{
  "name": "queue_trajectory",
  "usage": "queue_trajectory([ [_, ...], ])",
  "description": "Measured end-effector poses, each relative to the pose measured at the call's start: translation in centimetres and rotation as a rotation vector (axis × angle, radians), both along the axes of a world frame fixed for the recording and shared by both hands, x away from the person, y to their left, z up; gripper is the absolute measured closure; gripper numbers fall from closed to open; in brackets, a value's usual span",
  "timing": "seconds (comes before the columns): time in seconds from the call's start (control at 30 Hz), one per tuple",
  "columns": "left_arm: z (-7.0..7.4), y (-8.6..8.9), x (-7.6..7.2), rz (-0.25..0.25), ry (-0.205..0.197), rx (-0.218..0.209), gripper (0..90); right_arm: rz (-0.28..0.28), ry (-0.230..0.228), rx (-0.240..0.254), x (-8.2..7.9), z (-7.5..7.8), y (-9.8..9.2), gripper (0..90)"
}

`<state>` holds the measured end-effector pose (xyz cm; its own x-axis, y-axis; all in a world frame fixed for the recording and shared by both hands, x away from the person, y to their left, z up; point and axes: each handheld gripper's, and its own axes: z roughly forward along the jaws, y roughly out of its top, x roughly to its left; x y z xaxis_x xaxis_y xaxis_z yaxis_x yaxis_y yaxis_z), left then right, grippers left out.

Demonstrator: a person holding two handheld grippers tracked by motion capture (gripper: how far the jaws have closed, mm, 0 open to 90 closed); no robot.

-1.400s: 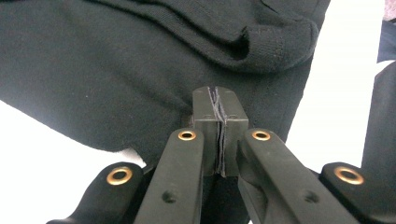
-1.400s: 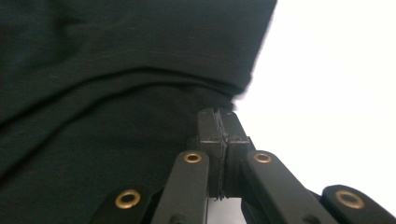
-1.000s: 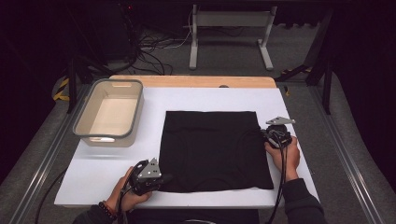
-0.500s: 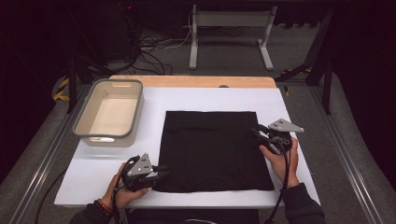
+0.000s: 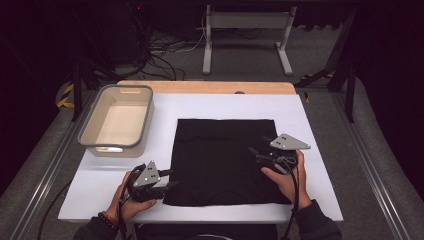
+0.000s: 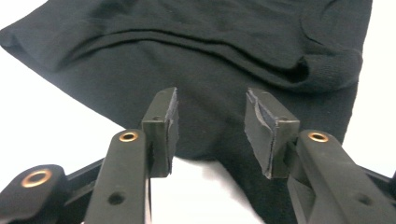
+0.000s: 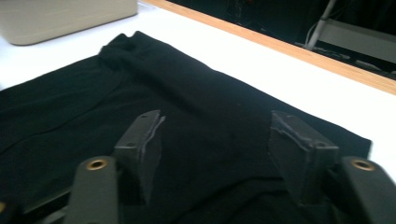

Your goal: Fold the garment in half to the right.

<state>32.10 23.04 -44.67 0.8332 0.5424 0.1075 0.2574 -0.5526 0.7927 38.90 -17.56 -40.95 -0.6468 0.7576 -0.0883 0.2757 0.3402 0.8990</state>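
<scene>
Left gripper (image 5: 167, 179): nearest, at the near-left corner of the black cloth (image 5: 225, 160); its jaws have just been opening and stand apart, nothing between them.
Left gripper view: the pads (image 6: 166, 128) hang just over the cloth's edge, white tabletop showing beneath them; only this view shows a thick rolled fold (image 6: 327, 70) at the cloth's far side.
Right gripper (image 5: 256, 153): over the cloth's right part, held off the fabric; its jaws have just been opening and stand wide apart, gripping nothing.
Right gripper view: the black cloth (image 7: 196, 140) spreads under the jaws with soft creases, a bunched corner (image 7: 126, 46) far off, detail the high view loses.
Black cloth: lies flat as a near-square in the middle of the white table (image 5: 310, 125).
Bin (image 5: 120, 122): beige, grey-rimmed, at the far left, well apart from the cloth; the high view shows its inside, the right gripper view just its wall (image 7: 65, 14).
Wooden strip (image 5: 205, 86): along the table's far edge.
Beyond: cables and a metal stand on the floor.
</scene>
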Motion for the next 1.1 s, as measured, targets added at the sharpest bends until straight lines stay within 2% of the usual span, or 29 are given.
queue_trajectory([
  [0.2, 0.0, 0.4, 0.2, 0.02, -0.018, 0.007, 44.3, 0.047, 0.006, -0.005, -0.9, 0.1, 1.6, 26.4],
  [0.3, 0.0, 0.5, 0.3, 0.036, -0.027, 0.016, 34.5, 0.075, 0.007, -0.003, -1.3, 0.3, 2.2, 26.3],
  [0.33, 0.0, 0.6, 0.3, 0.048, -0.028, 0.019, 34.5, 0.094, 0.011, 0.001, -1.6, 0.3, 2.6, 26.3],
  [0.43, -0.1, 1.0, 0.6, 0.077, -0.021, 0.01, 24.5, 0.161, 0.034, 0.015, -2.7, 0.5, 4.1, 26.5],
  [0.53, -0.1, 1.5, 0.9, 0.111, -0.012, -0.016, 17.9, 0.232, 0.06, -0.01, -3.9, 0.3, 6.1, 27.8],
  [0.6, -0.1, 1.6, 1.0, 0.11, -0.013, -0.023, 16.1, 0.266, 0.064, -0.029, -4.5, 0.2, 7.2, 27.8],
  [0.77, -0.2, 1.5, 0.9, 0.115, -0.016, -0.012, 14.5, 0.348, 0.094, -0.064, -5.9, -0.4, 9.9, 30.0],
  [0.97, -0.3, 1.4, 1.0, 0.121, -0.013, -0.012, 14.4, 0.453, 0.136, -0.152, -7.4, -2.2, 13.0, 32.1],
  [1.03, -0.4, 1.3, 0.9, 0.119, -0.011, -0.01, 14.4, 0.479, 0.151, -0.183, -7.7, -2.9, 13.8, 32.1],
  [1.07, -0.4, 1.3, 0.9, 0.119, -0.011, -0.01, 14.4, 0.479, 0.151, -0.183, -7.7, -2.9, 13.8, 32.1],
  [1.1, -0.4, 1.3, 0.9, 0.117, -0.014, -0.01, 14.4, 0.5, 0.159, -0.213, -7.9, -3.7, 14.6, 31.8],
])
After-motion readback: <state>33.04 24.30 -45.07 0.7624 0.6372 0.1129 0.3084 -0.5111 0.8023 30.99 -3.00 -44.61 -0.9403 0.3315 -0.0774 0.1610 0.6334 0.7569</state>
